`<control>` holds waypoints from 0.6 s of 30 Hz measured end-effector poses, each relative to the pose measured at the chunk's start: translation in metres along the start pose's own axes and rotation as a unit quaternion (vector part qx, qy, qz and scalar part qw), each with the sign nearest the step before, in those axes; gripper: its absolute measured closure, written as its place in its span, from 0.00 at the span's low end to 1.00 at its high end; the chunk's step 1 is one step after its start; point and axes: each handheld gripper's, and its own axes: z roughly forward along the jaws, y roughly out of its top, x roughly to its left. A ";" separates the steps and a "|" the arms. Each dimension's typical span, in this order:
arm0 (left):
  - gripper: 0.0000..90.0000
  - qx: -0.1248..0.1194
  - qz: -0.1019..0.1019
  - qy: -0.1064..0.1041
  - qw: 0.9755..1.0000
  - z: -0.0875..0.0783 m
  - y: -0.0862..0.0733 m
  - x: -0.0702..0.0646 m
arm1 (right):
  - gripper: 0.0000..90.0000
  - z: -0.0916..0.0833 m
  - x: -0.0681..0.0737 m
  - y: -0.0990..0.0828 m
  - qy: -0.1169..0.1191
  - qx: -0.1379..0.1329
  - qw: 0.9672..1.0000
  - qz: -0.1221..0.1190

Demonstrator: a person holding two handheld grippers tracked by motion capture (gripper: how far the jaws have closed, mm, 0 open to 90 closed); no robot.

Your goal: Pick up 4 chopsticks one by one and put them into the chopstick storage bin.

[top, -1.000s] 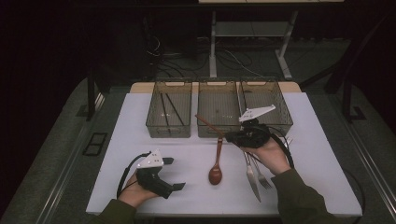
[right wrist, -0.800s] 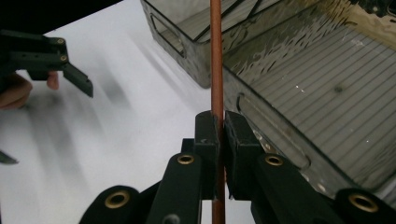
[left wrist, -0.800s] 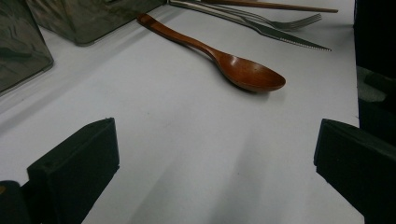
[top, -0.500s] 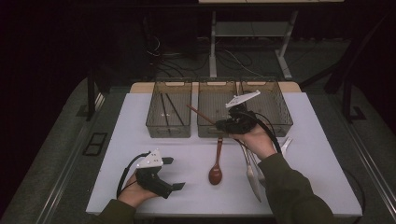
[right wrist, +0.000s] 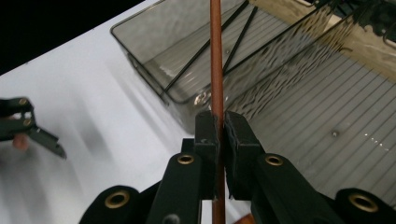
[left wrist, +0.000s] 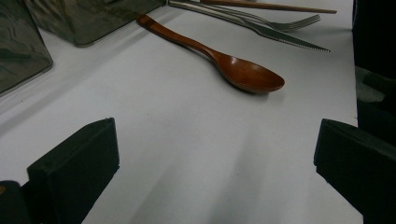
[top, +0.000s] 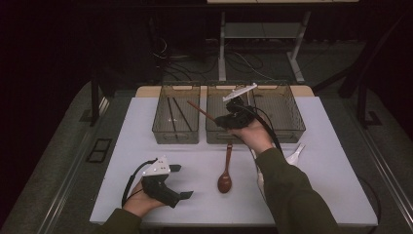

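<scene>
Right gripper (right wrist: 217, 128) pinches a chopstick (right wrist: 215, 56), a thin, straight, reddish-brown stick, smooth and round. It is held in the air, slanting over the gap between the left bin (top: 160, 131) and middle bin (top: 210, 132).

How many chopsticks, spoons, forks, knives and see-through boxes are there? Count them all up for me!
Black chopsticks: 2, in the left box
Brown chopsticks: 2, a held chopstick in the right gripper, a lying chopstick on the table
Wooden spoon: 1
White spoon: 1
Fork: 1
Knife: 1
Boxes: 3
Total: 11
</scene>
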 end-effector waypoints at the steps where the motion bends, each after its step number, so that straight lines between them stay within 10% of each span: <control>1: 0.00 0.000 0.001 0.001 1.000 0.000 0.000 0.000 | 0.94 0.001 0.000 0.003 -0.003 0.000 1.000 0.002; 18: 0.00 -0.002 0.003 0.002 1.000 0.001 0.001 0.000 | 0.94 0.042 0.006 0.047 -0.022 0.008 1.000 0.007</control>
